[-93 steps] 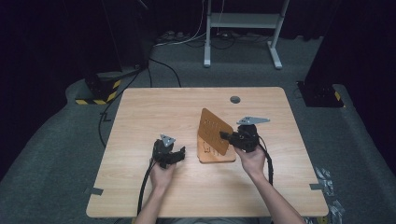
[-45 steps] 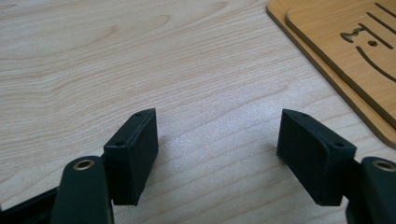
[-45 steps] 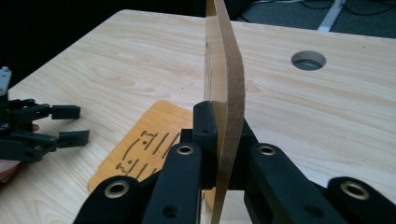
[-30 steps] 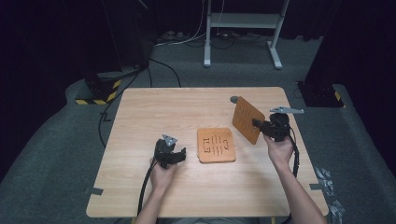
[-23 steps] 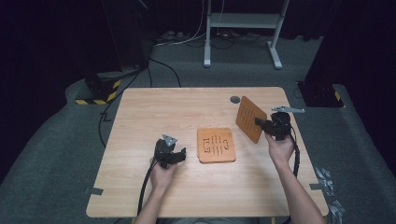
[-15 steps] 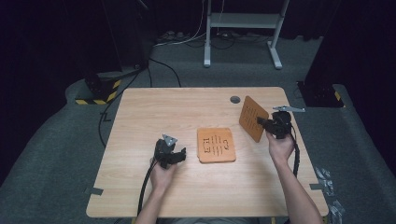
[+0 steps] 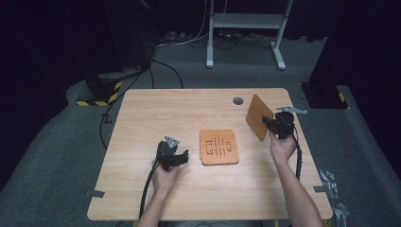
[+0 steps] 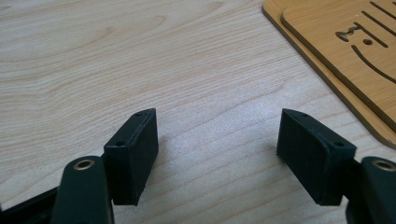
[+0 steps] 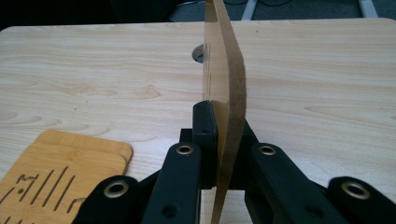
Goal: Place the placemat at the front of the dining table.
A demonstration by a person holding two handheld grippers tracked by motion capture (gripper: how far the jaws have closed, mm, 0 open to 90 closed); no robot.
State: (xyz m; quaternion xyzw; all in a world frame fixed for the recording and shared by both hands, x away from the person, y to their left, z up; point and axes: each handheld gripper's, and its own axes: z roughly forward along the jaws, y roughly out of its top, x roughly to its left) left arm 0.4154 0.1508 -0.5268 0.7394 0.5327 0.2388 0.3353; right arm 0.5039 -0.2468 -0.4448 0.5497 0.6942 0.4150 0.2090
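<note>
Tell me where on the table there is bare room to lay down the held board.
The right gripper holds the thin board upright near the table's right edge. Bare wood lies beneath it, between the stacked boards and that edge, and across the far left, beyond the left gripper. The middle is taken by the stack; the round hole marks the far edge.

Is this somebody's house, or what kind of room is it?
Probably a lab or recording studio, not a house: black curtains all around, grey carpet, loose cables on it, and one bare wooden table for handling thin wooden boards.
</note>
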